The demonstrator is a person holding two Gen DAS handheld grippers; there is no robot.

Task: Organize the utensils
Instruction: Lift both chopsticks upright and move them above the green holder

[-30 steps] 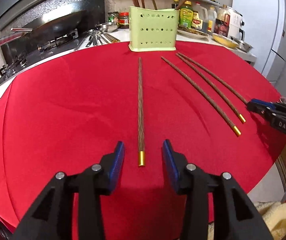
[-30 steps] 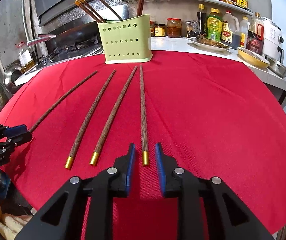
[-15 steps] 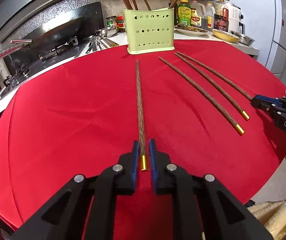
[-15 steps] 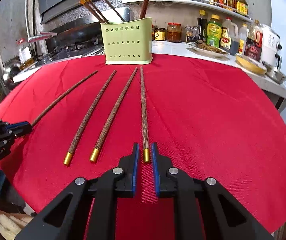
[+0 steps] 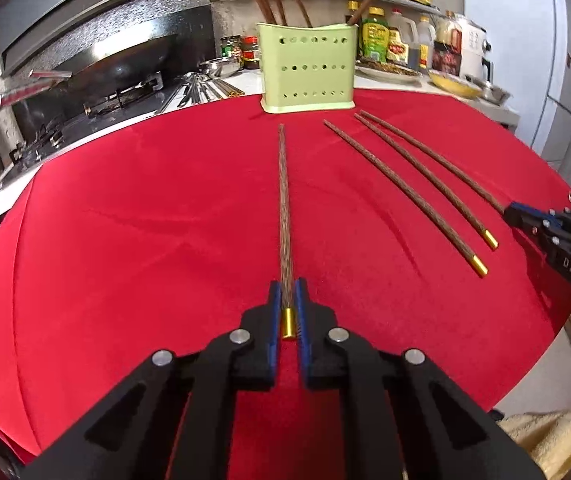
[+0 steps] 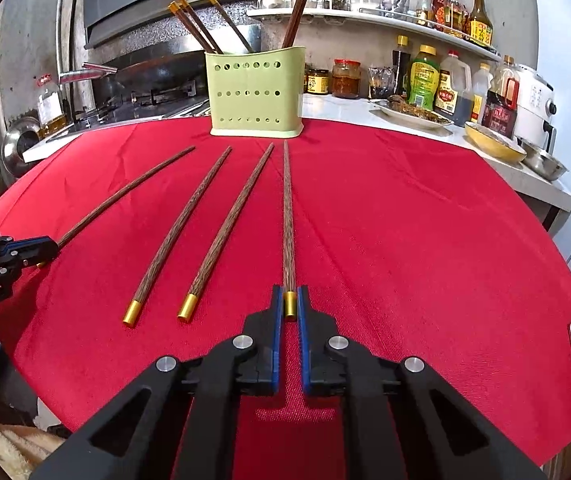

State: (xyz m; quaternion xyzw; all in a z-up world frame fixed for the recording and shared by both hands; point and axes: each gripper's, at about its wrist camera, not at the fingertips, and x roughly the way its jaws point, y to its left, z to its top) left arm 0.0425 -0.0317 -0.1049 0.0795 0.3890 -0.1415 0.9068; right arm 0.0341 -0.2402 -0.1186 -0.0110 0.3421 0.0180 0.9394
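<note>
- Four long, dark-brown wooden chopsticks with gold metal end caps lie fanned on the red tablecloth point(image 5: 125, 240), thin tips toward the holder, caps toward me.
- My left gripper point(image 5: 286, 300) has just closed and now pinches the leftmost chopstick point(image 5: 284, 200) at its gold cap.
- My right gripper point(image 6: 290, 300) has likewise just closed, clamping the rightmost chopstick point(image 6: 288, 216) at its cap.
- The two middle chopsticks point(image 6: 181, 232) point(image 6: 229, 228) lie free between them.
- Legible writing: "DAS" on the right gripper's body in the left view; bottle labels too small to read.
- Pale-green perforated plastic utensil holder point(image 6: 255, 92) stands at the cloth's far edge, holding upright chopsticks point(image 6: 193, 24).
</note>
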